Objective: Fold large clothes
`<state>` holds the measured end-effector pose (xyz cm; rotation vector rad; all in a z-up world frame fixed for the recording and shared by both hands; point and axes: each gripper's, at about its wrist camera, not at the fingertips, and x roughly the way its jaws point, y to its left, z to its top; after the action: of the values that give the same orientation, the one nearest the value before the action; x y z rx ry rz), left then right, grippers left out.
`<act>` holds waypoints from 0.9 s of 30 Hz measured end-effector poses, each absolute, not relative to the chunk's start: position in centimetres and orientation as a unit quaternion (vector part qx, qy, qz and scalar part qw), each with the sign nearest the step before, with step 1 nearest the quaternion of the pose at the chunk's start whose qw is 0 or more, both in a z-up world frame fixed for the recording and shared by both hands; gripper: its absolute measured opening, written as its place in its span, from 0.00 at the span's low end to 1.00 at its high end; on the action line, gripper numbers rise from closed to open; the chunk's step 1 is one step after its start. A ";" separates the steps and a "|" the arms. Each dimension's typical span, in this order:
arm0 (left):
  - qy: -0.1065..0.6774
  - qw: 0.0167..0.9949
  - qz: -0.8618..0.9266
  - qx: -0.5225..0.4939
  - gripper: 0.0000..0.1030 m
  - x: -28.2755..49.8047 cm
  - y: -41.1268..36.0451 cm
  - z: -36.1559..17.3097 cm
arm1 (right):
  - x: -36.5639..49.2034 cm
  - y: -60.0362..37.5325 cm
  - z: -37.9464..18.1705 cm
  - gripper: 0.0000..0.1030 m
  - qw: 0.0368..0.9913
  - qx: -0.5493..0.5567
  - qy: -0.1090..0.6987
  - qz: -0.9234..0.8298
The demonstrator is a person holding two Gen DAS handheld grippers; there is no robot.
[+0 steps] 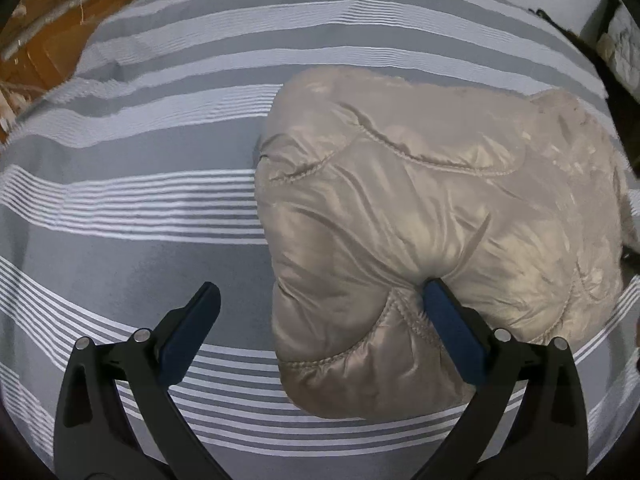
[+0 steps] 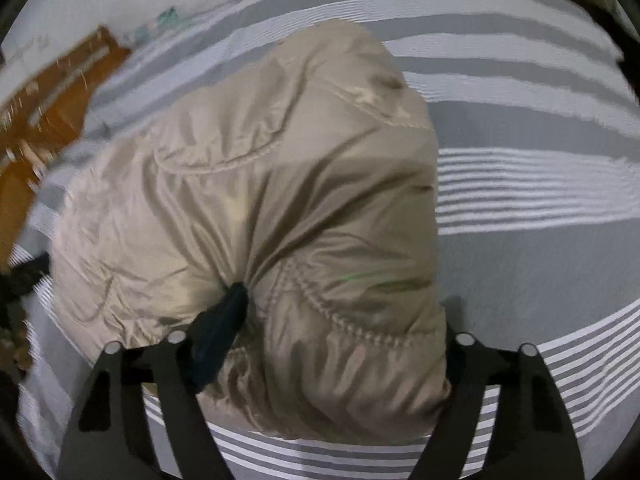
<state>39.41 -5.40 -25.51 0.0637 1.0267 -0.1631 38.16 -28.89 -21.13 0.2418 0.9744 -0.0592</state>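
The puffy beige jacket (image 1: 420, 216) lies as a folded, padded bundle on the grey-and-white striped bed cover (image 1: 132, 200), its long axis running across the bed roughly from one hand to the other, with the near edge toward both cameras.

The left gripper (image 1: 320, 300) straddles the bundle's left near corner: its jaws stand wide apart, the right finger (image 1: 452, 332) dug into a crease of the quilted fabric, the left finger (image 1: 192, 328) clear over bare bedding. Nothing is pinched there.

The right gripper (image 2: 344, 320) sits over the opposite near corner (image 2: 340, 340). One dark finger (image 2: 224, 320) presses into a dimple in the shell; the other is hidden behind the bulging fabric, so a thick roll of jacket lies between the jaws. Whether the pads actually clamp it cannot be told; this view is also blurred.

The right hand looks nearer to a real hold, with the garment centred in its jaws; the left has the jacket off to its right side and would need to shift that way before closing.

Beyond the bed edge, at upper left, orange-brown wooden flooring (image 1: 52, 52) shows.
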 end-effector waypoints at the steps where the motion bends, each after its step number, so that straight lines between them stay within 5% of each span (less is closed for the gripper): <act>1: 0.492 0.866 -0.083 0.021 0.97 39.4 -5.0 -25.5 | 38.3 -28.6 -21.1 0.70 0.875 0.113 0.470 -0.032; 13: 0.499 0.856 -0.132 -0.034 0.97 39.8 -1.0 -27.4 | 39.9 -26.6 -21.1 0.70 0.864 0.112 0.488 -0.055; 19: 0.539 0.788 -0.210 -0.210 0.97 40.2 3.0 -32.1 | 40.5 -27.1 -21.5 0.72 0.865 0.118 0.484 -0.060; 27: 0.528 0.810 -0.223 -0.126 0.96 39.4 0.3 -29.9 | 39.9 -27.8 -21.9 0.74 0.865 0.122 0.483 -0.060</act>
<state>39.39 0.25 -29.92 -0.2700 1.1285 -0.4758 39.95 -27.76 -21.88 0.2561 1.0110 -0.1250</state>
